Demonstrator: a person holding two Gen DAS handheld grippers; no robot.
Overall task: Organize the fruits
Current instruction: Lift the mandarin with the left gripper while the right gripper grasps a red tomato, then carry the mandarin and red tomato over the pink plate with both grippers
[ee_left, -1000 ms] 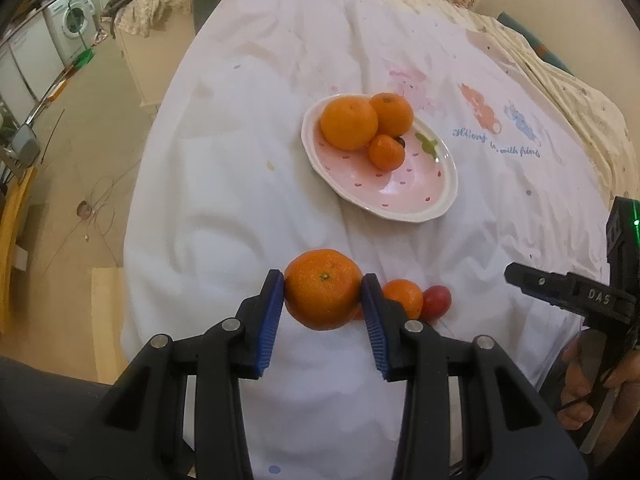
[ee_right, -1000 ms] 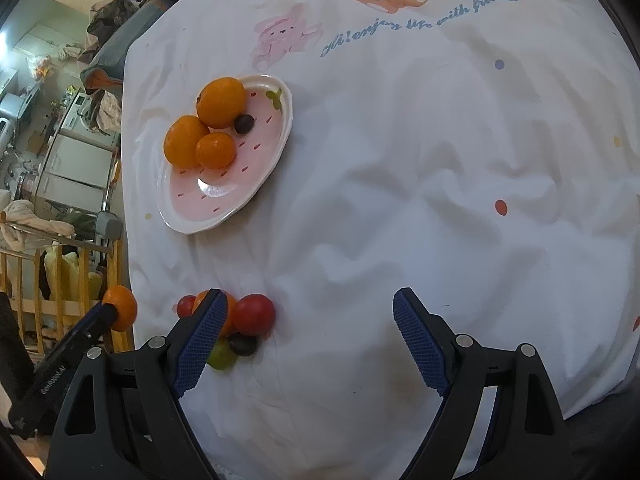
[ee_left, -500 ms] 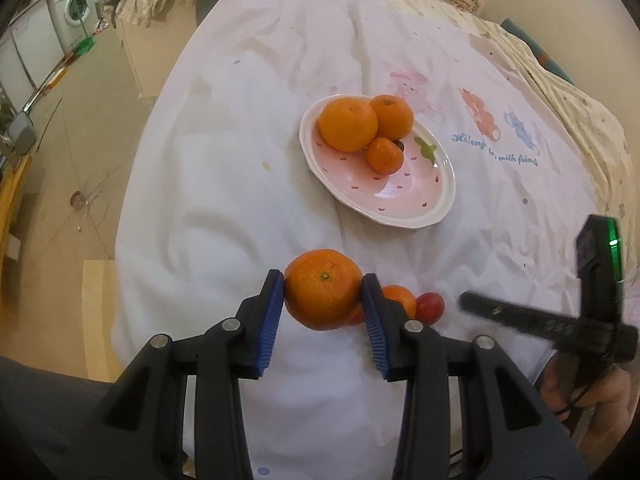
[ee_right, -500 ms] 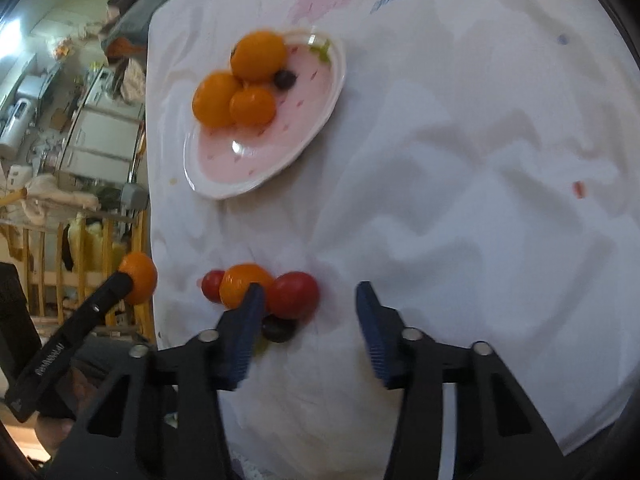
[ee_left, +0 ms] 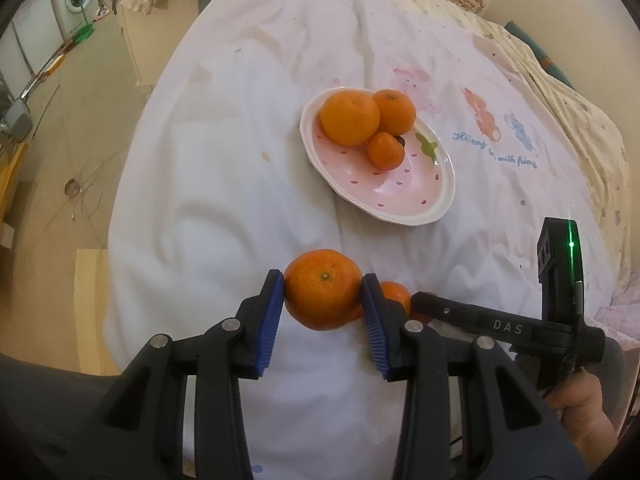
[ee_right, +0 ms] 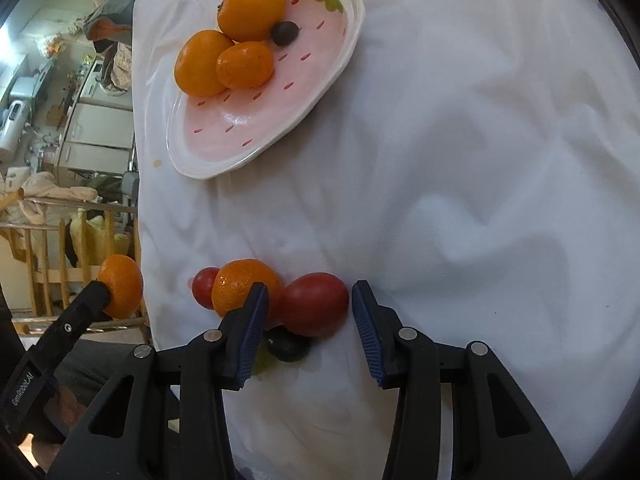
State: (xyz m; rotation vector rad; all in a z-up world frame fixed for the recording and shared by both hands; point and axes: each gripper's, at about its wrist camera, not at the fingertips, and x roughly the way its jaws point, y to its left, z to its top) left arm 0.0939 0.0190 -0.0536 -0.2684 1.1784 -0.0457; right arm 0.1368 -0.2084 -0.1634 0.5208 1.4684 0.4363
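My left gripper [ee_left: 322,307], lower centre of left-wrist view, pinches a round orange mandarin [ee_left: 322,300] w/ both blue pads on it, held above the white printed cloth [ee_left: 224,184]. Upper right: pink strawberry-pattern oval plate [ee_left: 404,196] w/ 3 mandarins. In right-wrist view, my right gripper [ee_right: 306,312] sits lower centre, jaws part-spread, around the red oval tomato [ee_right: 314,304] lying on the cloth; pads not pressing it, left pad near, right one apart.

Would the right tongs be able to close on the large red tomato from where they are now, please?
Probably yes: the right tongs already straddle the large red tomato, pads apart from it. The mandarin touching it crowds the left pad and may get nudged.
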